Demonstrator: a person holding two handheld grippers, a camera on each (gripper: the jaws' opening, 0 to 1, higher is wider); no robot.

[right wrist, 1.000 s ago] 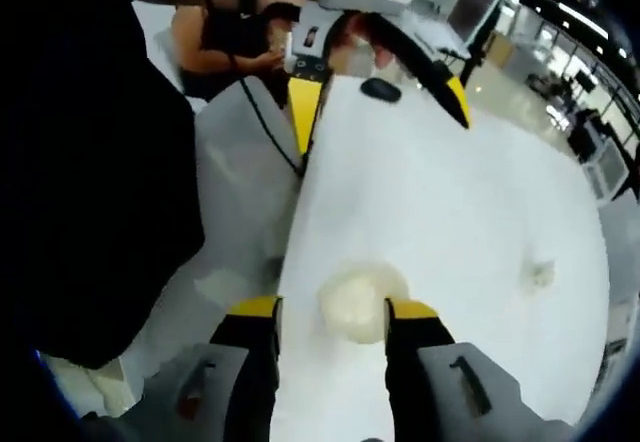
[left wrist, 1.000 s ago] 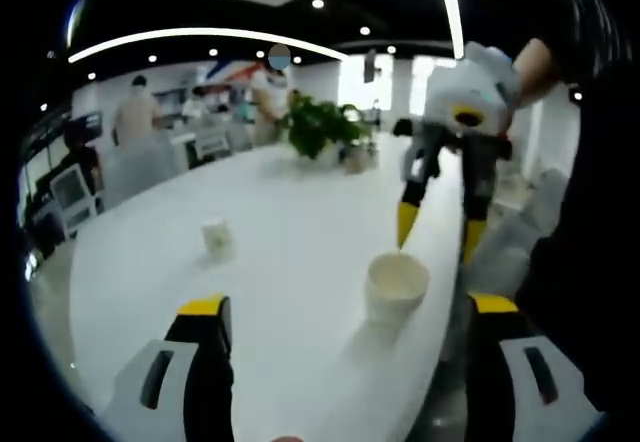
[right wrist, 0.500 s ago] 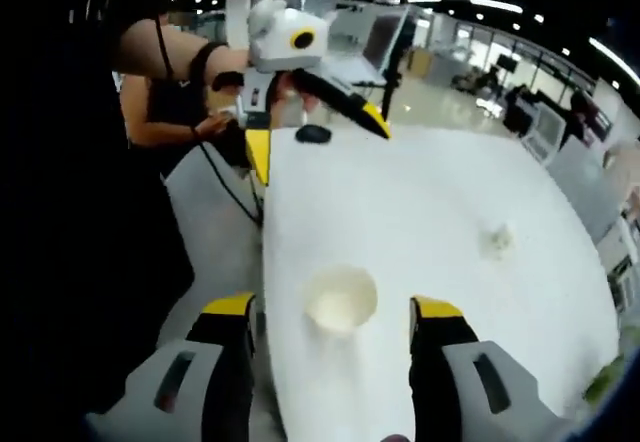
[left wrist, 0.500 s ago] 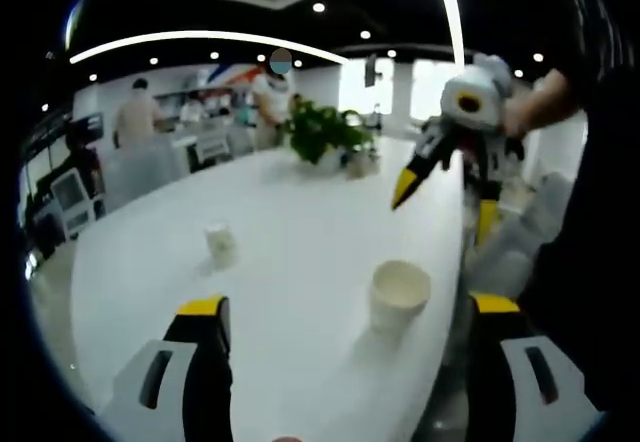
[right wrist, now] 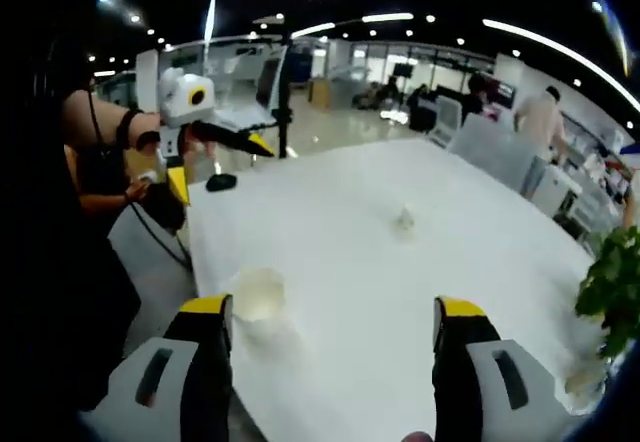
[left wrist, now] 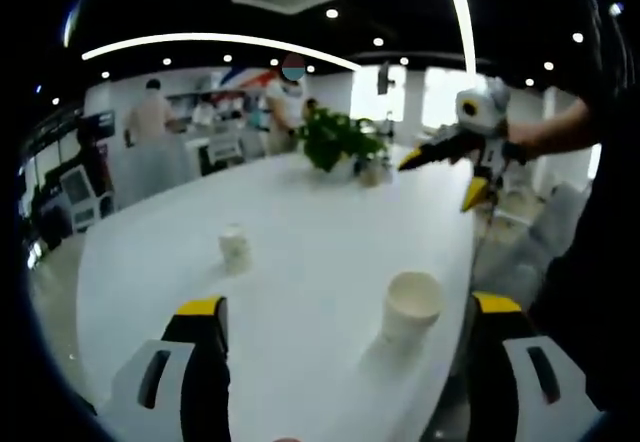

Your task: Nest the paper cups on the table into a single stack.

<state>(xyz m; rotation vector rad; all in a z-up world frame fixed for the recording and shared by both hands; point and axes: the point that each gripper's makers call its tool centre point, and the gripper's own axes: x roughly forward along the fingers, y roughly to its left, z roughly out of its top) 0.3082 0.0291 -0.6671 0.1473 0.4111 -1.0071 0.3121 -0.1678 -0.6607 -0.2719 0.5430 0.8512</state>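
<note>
Still at the start: two paper cups standing well apart on the white bench (left wrist: 300, 222), none nested. Near cup (left wrist: 411, 305) upright close to the bench edge, between the spread, empty jaws of the left gripper (left wrist: 345, 317); far cup (left wrist: 234, 246) toward the left, farther in. Right gripper (right wrist: 332, 320) also wide open and empty, near cup (right wrist: 258, 293) by its left jaw, far cup (right wrist: 403, 220) beyond. Potted plant (left wrist: 338, 139) at the far end. Next, probably: closing on one cup, then lifting it over the other.
</note>
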